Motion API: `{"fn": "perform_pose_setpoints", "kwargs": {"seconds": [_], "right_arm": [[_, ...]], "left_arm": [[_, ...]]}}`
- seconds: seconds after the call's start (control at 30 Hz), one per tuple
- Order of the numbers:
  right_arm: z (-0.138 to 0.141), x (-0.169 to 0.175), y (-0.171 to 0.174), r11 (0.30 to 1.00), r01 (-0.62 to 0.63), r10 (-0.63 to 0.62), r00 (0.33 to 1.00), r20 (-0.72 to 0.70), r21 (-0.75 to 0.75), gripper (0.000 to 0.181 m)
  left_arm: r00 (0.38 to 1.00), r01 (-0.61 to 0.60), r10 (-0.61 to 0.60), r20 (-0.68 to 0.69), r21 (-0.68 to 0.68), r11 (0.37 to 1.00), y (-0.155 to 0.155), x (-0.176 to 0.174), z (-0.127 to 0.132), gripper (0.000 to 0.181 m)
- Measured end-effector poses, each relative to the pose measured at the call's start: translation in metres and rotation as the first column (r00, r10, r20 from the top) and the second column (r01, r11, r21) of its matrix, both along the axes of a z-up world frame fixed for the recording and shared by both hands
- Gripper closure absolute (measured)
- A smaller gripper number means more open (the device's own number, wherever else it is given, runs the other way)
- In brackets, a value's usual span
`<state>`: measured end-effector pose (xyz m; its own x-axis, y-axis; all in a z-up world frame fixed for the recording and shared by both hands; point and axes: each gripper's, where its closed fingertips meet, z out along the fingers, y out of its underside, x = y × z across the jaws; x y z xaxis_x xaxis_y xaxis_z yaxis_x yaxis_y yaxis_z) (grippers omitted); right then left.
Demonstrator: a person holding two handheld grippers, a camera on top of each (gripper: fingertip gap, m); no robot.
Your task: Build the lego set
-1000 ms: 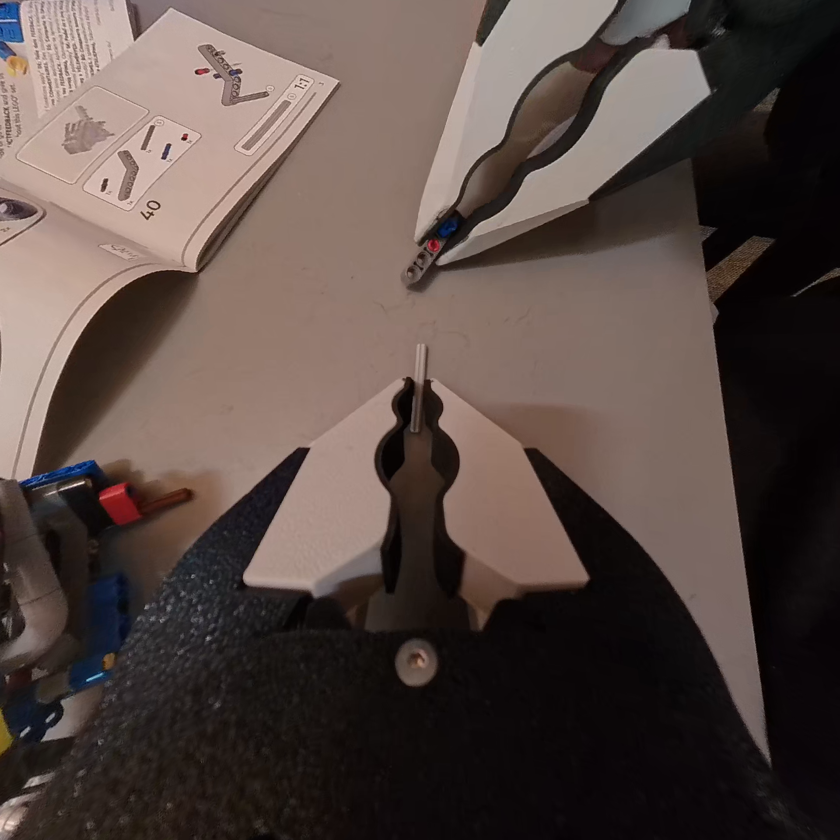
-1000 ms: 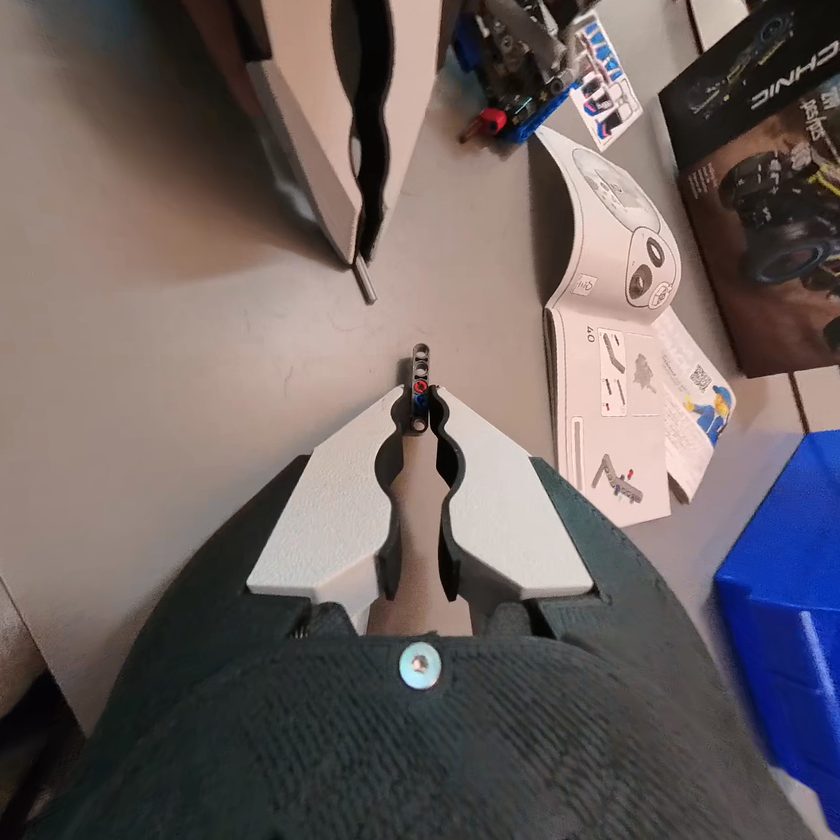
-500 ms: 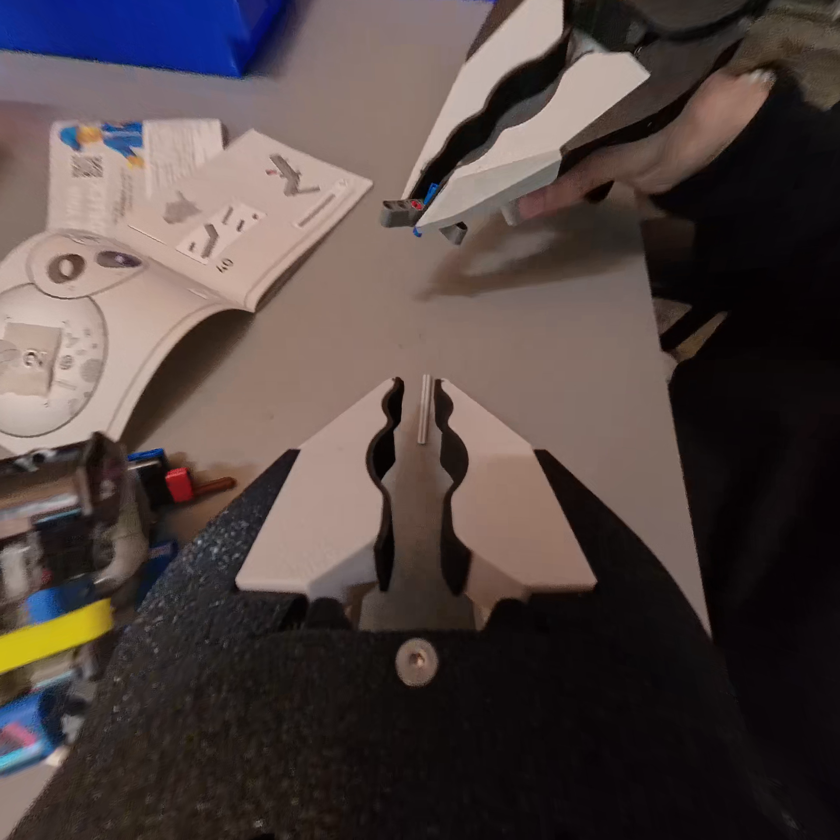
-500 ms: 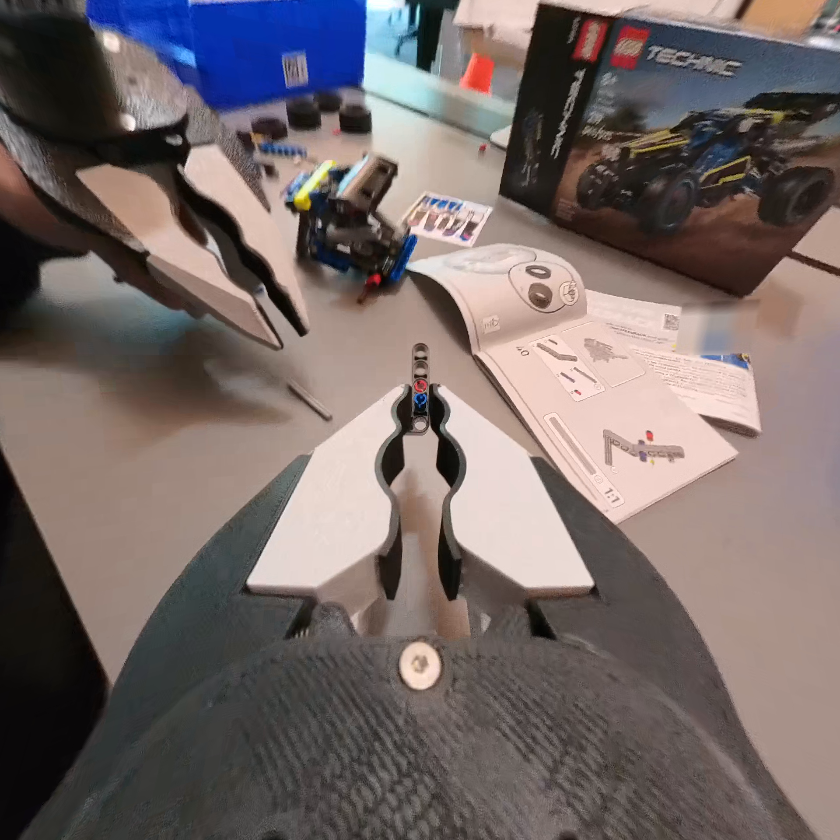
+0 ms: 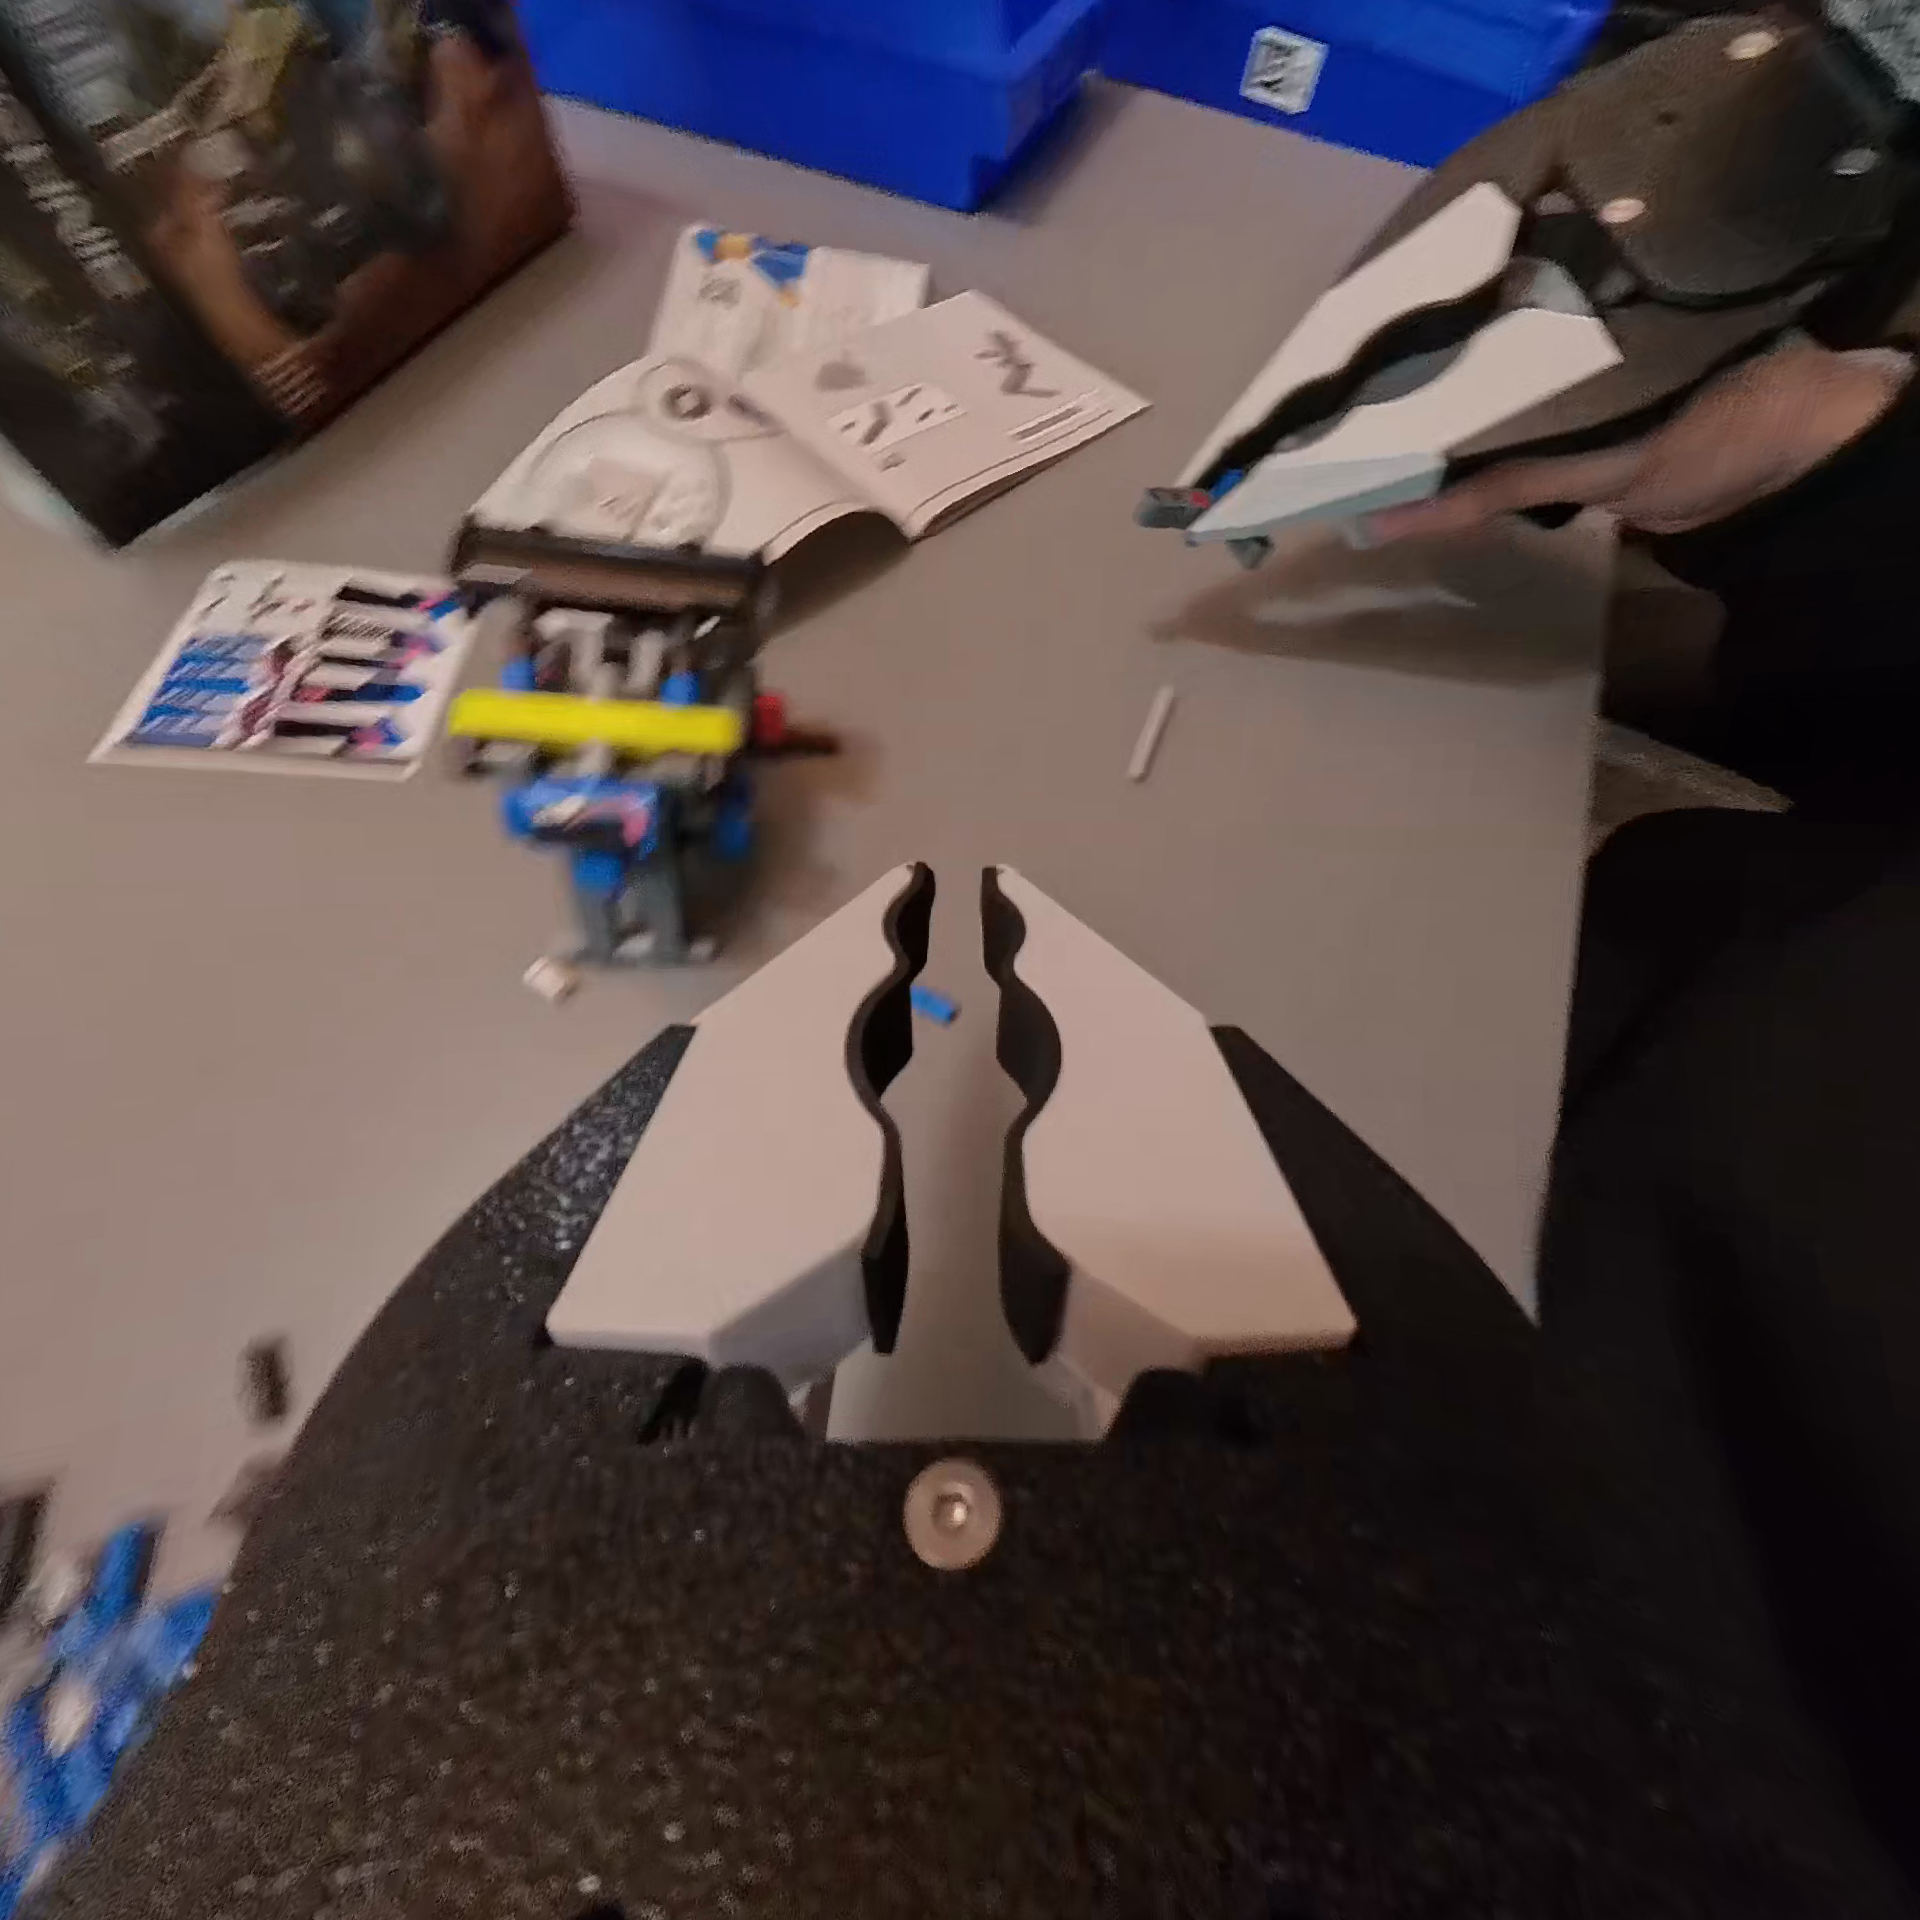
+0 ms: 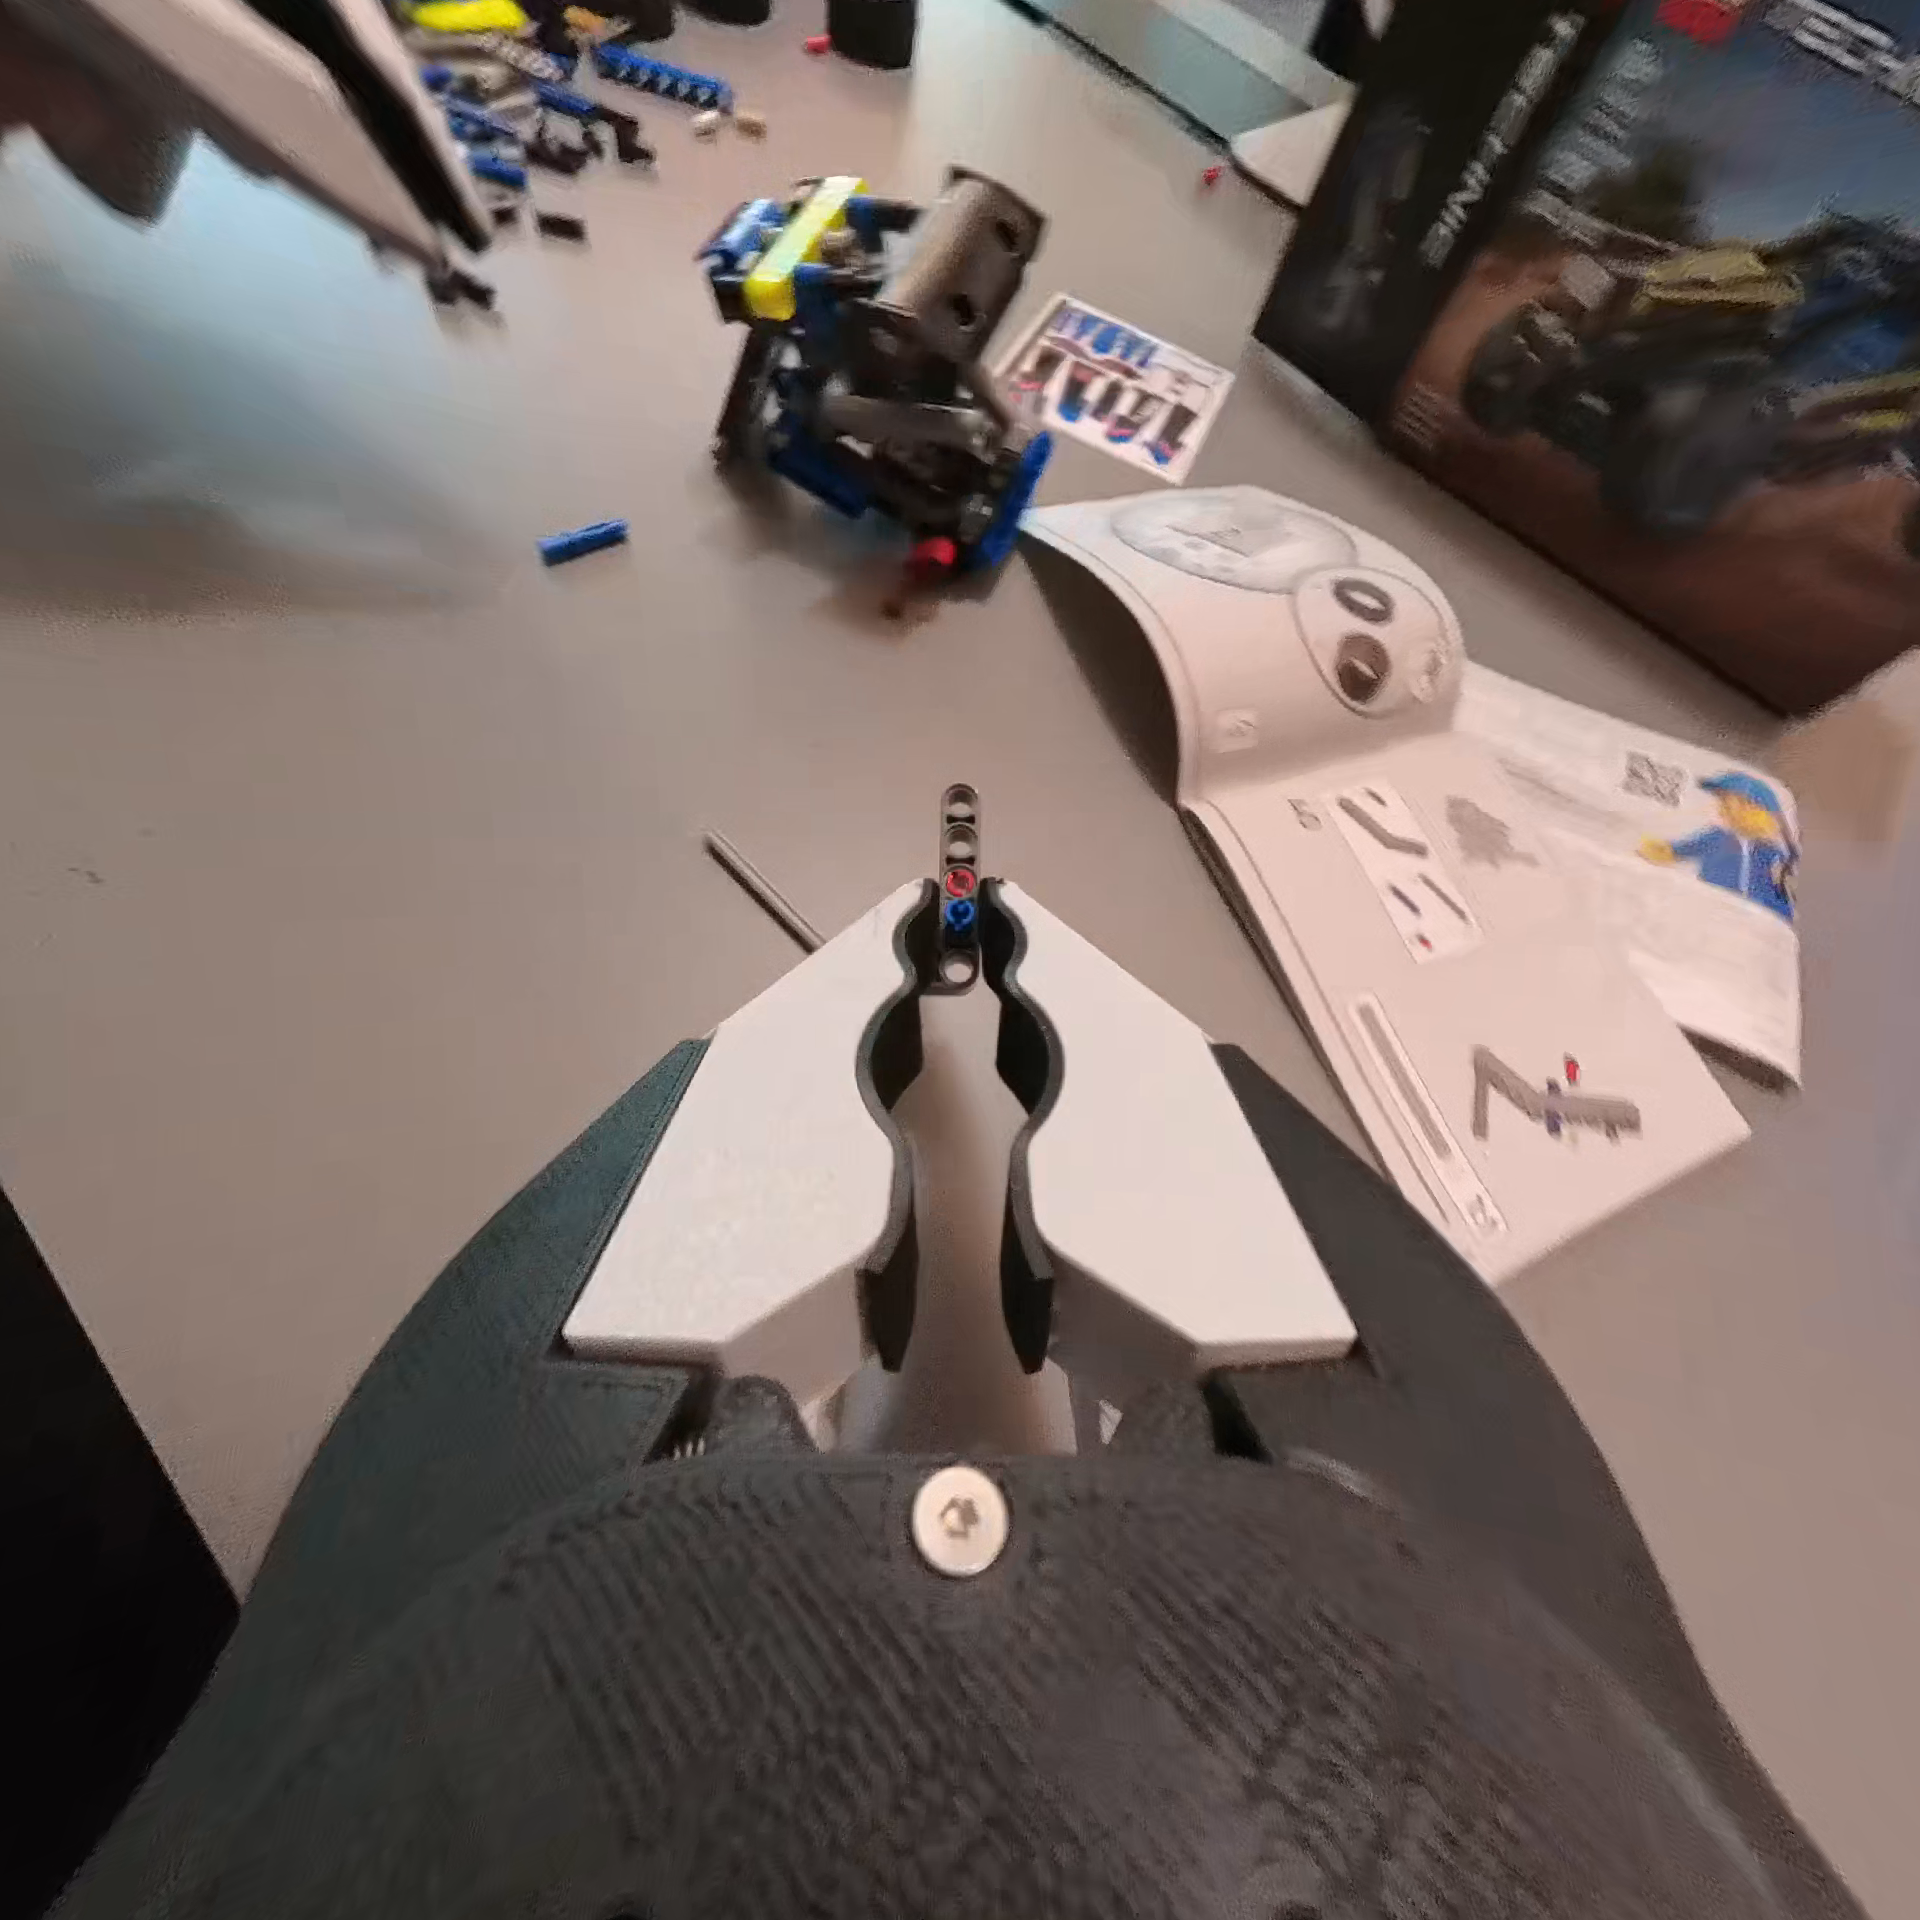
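My right gripper (image 6: 961, 891) is shut on a dark grey beam (image 6: 960, 831) with a red pin and a blue pin in it, held above the table. It also shows in the left wrist view (image 5: 1174, 506) at the upper right. My left gripper (image 5: 956, 878) is open and empty. The grey axle (image 5: 1150, 730) lies loose on the table, ahead and right of my left gripper; in the right wrist view (image 6: 758, 889) it lies just left of my right fingers. The half-built blue and yellow model (image 5: 613, 748) stands on the table, also in the right wrist view (image 6: 873, 364).
The open instruction booklet (image 6: 1455, 935) lies right of my right gripper. A sticker sheet (image 5: 281, 670) and the set's box (image 6: 1662, 312) lie beyond the model. A loose blue pin (image 6: 582, 542) lies left of the model. Blue bins (image 5: 935, 73) stand at the back. Several loose parts (image 6: 561, 114) lie far left. Across from one pair of fingers to the other is roughly 15 cm. My left tips are about 12 cm from the grey axle (image 5: 1150, 730), my right tips only 5 cm. The right camera catches it too, in the right wrist view (image 6: 768, 891).
My left gripper has opened, let go of the grey axle and pulled back to the left. My right gripper has lifted and tilted up, still holding the beam.
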<state>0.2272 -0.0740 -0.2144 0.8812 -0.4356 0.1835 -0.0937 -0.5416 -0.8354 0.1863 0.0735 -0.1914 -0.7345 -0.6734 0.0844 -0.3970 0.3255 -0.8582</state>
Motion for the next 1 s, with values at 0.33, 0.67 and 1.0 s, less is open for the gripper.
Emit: {"fn": "perform_pose_setpoints", "kwargs": {"seconds": [0.33,0.67,1.0], "right_arm": [[-0.011,-0.02,0.056,0.972,-0.22,0.222,0.975,0.021,-0.086,0.175],[-0.024,-0.017,0.077,0.947,-0.297,0.294,0.955,-0.049,-0.12,0.175],[-0.031,-0.019,0.09,0.934,-0.351,0.341,0.931,-0.127,-0.067,0.175]], "left_arm": [[0.955,-0.298,0.298,0.002,0.033,0.954,0.106,0.002,0.0,0.172],[0.908,-0.415,0.407,0.095,0.093,0.905,0.149,0.024,0.005,0.139],[0.807,-0.591,0.582,0.101,0.134,0.796,0.231,0.021,0.007,0.148]]}}
